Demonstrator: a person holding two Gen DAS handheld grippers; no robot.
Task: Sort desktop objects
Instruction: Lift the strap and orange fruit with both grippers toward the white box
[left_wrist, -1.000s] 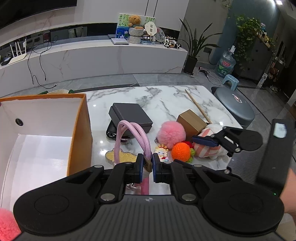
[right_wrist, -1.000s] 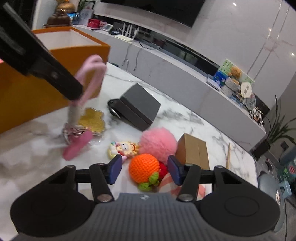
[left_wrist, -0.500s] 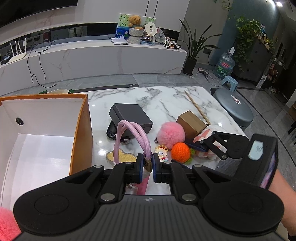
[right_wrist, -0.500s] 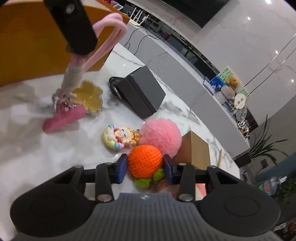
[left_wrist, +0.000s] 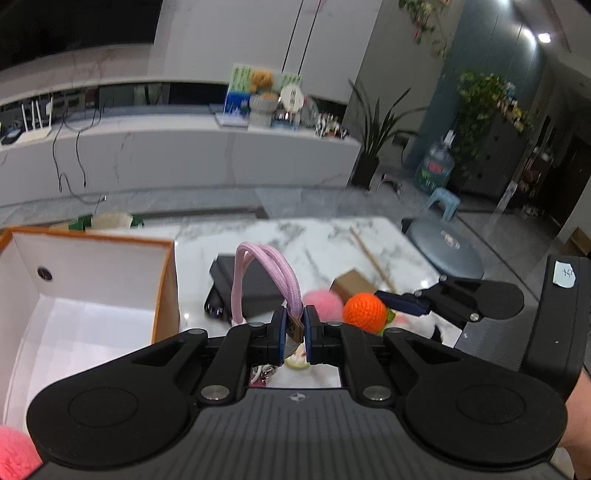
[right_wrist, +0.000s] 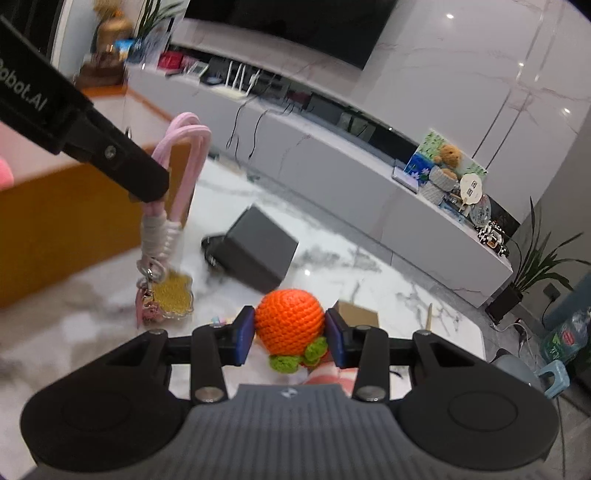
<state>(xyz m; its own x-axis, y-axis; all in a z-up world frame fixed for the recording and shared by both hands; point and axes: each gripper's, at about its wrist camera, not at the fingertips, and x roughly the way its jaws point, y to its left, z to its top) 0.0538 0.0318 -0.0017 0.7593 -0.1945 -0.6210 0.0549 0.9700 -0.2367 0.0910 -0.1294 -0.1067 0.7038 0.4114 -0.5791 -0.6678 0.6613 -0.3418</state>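
While blur smears the table (right_wrist: 388, 295), right gripper (right_wrist: 290, 334) pinching orange ball (right_wrist: 288, 319), left gripper (left_wrist: 294, 330) clamping pink cord (left_wrist: 269, 273).

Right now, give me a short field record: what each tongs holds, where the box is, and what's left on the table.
left tongs: shut on pink lanyard keychain, charms dangling
right tongs: shut on orange crochet ball, lifted
orange box: open, on the left
left on table: dark grey box, brown box, pink pompom

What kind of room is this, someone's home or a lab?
Most likely a home living room. A long white media console runs under a wall-mounted TV, with a teddy bear on it, and potted plants stand on the floor beyond the marble table.
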